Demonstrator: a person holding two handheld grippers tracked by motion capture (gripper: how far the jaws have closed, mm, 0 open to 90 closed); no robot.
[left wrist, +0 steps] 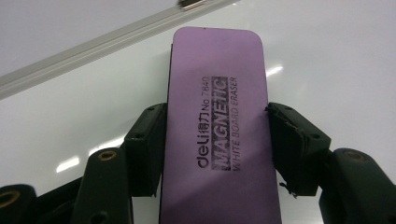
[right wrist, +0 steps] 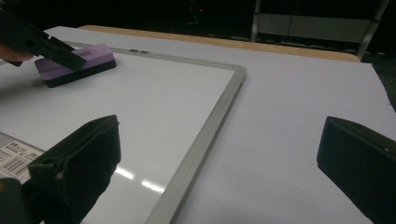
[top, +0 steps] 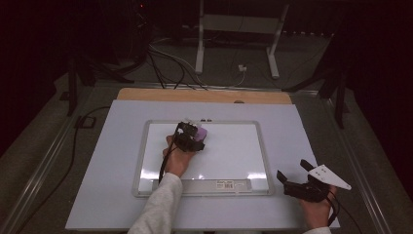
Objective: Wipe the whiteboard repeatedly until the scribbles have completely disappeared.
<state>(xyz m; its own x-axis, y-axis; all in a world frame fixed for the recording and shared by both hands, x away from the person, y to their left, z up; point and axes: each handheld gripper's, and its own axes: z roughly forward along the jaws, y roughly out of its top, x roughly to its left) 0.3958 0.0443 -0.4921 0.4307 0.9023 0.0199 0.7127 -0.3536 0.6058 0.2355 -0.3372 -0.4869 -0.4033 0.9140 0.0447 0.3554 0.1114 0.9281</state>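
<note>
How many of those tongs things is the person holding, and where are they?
2. The left tongs are over the whiteboard, clamped on a purple magnetic eraser. The right tongs are open, off the whiteboard's near right corner.

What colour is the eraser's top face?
Purple, with black printed lettering; the eraser shows best in the left gripper view.

Glossy whiteboard [top: 229, 146] with matt metal frame, purple matt-topped eraser [left wrist: 217, 126], wooden table edge [top: 204, 95]
</note>
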